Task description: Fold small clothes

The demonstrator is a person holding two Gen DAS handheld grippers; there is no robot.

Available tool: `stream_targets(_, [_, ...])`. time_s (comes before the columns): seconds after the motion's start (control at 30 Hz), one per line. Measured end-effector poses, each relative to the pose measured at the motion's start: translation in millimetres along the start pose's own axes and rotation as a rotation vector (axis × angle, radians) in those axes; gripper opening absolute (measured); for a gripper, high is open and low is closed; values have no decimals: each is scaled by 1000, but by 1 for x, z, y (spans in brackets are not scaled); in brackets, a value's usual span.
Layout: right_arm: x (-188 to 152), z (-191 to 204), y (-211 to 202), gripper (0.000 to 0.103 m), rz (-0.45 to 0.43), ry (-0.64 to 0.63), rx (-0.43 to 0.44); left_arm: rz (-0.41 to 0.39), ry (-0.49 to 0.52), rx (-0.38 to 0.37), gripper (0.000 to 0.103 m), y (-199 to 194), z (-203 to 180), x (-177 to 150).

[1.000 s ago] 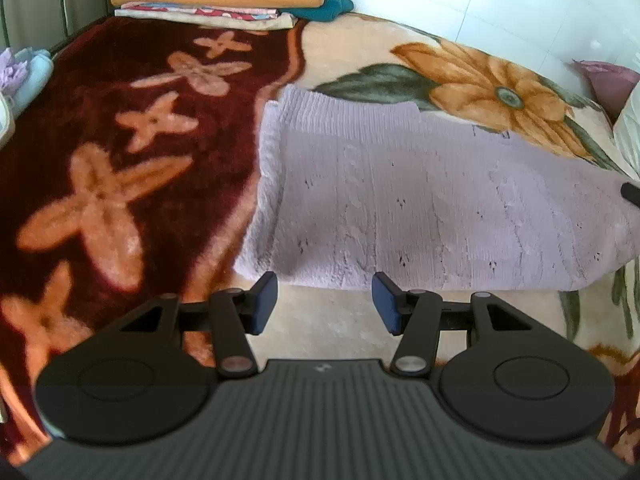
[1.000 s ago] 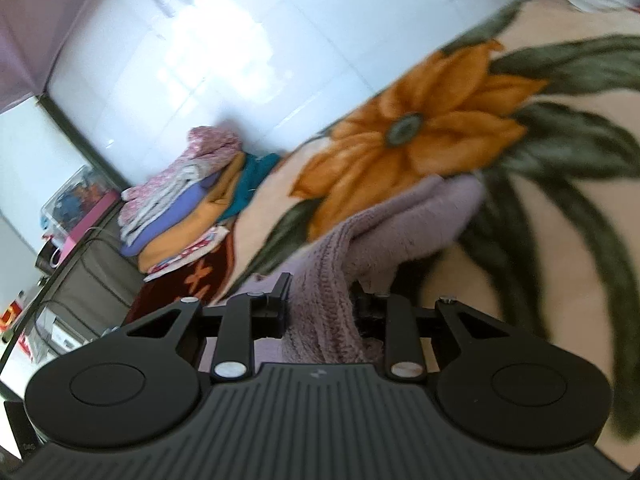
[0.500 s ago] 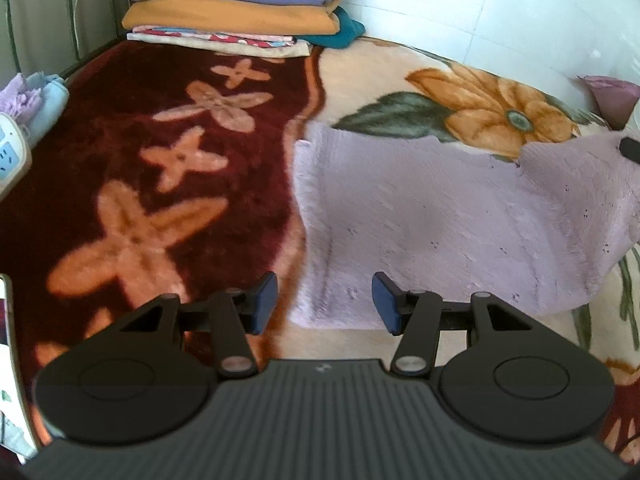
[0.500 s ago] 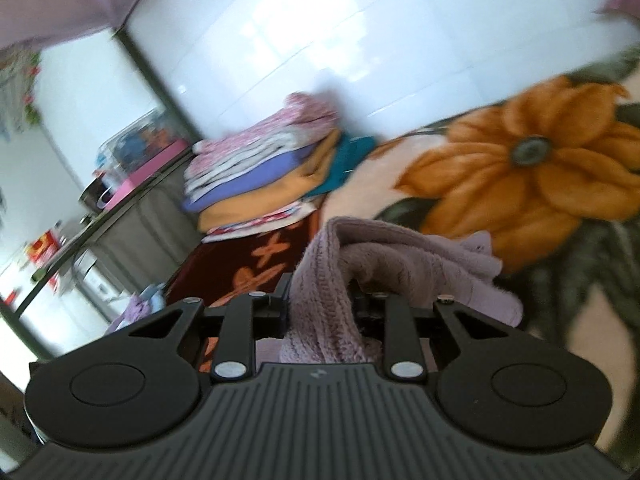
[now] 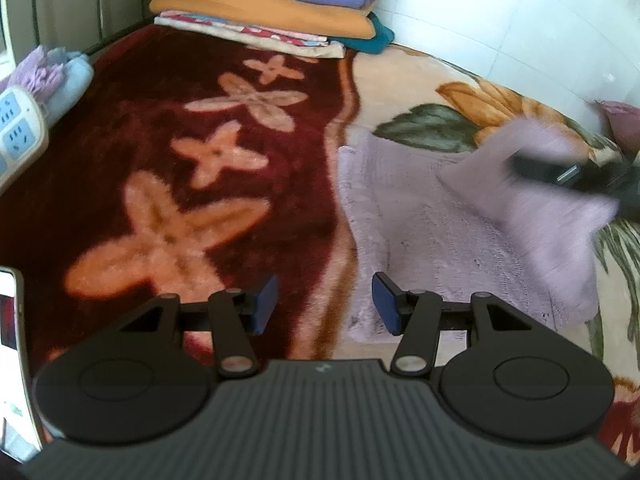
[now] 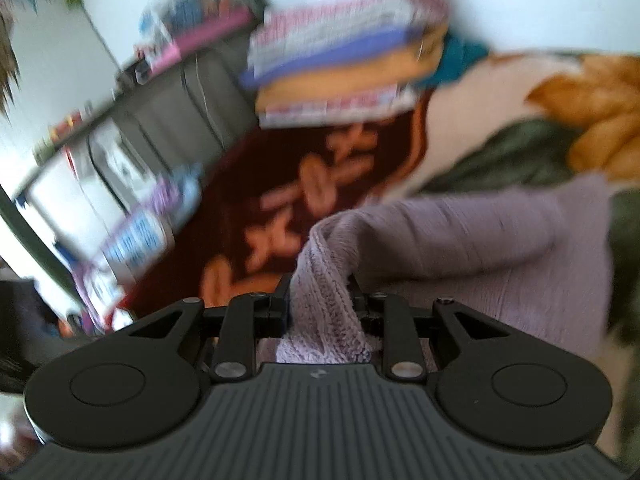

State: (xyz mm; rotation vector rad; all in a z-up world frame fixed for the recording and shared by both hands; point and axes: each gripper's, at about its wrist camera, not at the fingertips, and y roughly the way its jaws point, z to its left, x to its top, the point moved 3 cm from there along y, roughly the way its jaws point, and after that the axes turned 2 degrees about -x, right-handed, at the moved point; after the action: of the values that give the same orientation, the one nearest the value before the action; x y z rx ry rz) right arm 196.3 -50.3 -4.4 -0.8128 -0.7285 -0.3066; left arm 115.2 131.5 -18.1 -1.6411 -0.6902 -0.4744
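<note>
A lilac knitted garment point(image 5: 440, 240) lies on the flowered blanket point(image 5: 200, 184), its right end lifted and folded back toward the left. My right gripper point(image 6: 320, 308) is shut on a bunched edge of that garment point(image 6: 324, 296), and it shows blurred in the left wrist view as the right gripper point(image 5: 560, 174) above the cloth. My left gripper point(image 5: 324, 304) stands open over the blanket just left of the garment's near left corner, with nothing between its blue pads point(image 5: 386, 304).
A stack of folded clothes point(image 5: 272, 8) sits at the far end of the bed by the white tiled wall. A power strip point(image 5: 16, 128) and a small cloth bundle point(image 5: 56, 76) lie at the left edge. A phone point(image 5: 12, 344) lies near left.
My right gripper has swung the garment's end up and across to the left, folding it over. My left gripper has drifted left, away from the garment's near edge, still open.
</note>
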Motion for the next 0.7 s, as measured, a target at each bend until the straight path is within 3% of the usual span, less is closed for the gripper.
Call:
stream_targets(0.07, [-15,5,24,31,61,-12,-28,5,-10,2,55,1,4,-1])
stream_targets(0.23, [-27,17,21,54,24,-15,-2,-10,-21,-4,55,-4,8,3])
stream_targets(0.37, [-29,14,-3,56,7,24,29,-45,-16,-20,55,-10,4,15])
stream_targets(0.5, [-30,5,-42,61,-41,9,-1,-66,-20,-45,55,-12,-5,25])
stream_targets(0.7, [-27,-26,-88,64,-126,17,-152,-67,-9,-106,55,-2,-26,37])
